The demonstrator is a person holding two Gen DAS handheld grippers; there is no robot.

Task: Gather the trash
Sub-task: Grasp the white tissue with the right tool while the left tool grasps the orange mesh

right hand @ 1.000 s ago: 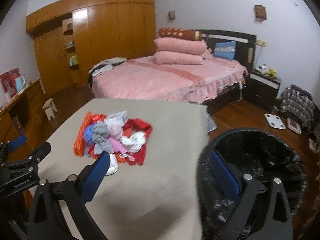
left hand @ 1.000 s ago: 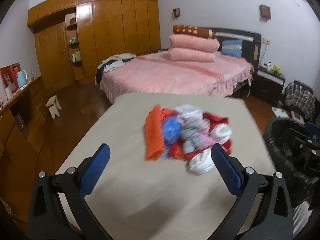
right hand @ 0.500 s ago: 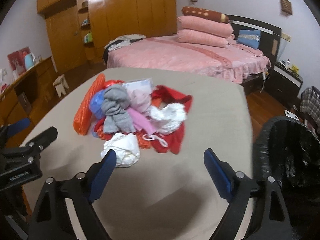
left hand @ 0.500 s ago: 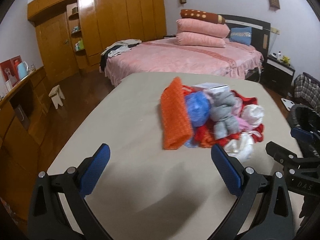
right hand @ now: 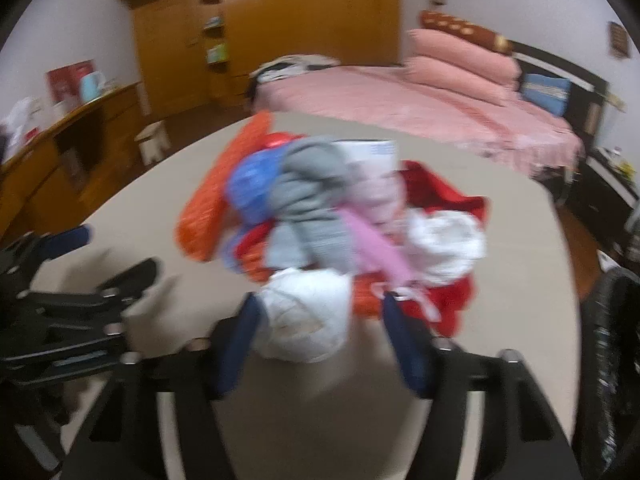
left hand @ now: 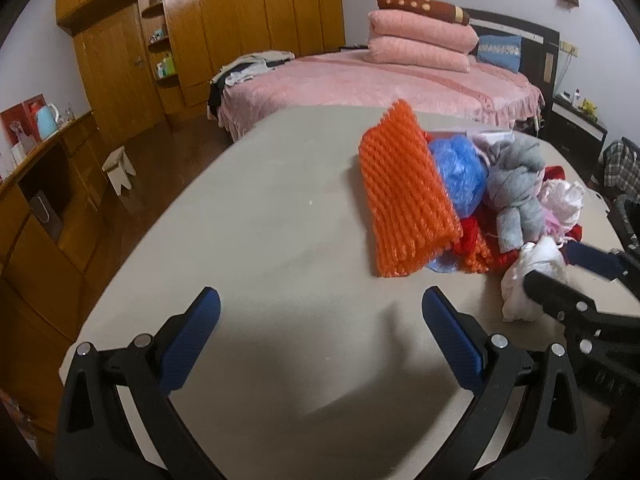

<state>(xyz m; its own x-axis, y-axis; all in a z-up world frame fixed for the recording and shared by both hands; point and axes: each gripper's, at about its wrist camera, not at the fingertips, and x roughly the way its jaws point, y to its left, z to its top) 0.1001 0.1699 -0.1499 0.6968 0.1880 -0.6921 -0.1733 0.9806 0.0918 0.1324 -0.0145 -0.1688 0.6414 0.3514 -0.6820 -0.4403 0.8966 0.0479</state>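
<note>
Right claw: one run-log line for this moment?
right claw: closing around white wad | left claw: open, empty, above table | bin: right of table

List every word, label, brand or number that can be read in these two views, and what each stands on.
None can be read.
Blue cushion on the bed: a pale band of print, too small to read.
White box in the trash pile: blue markings, blurred.
Red item behind the kettle on the sideboard: a picture, no legible text.
Grippers: no lettering legible in either view.
</note>
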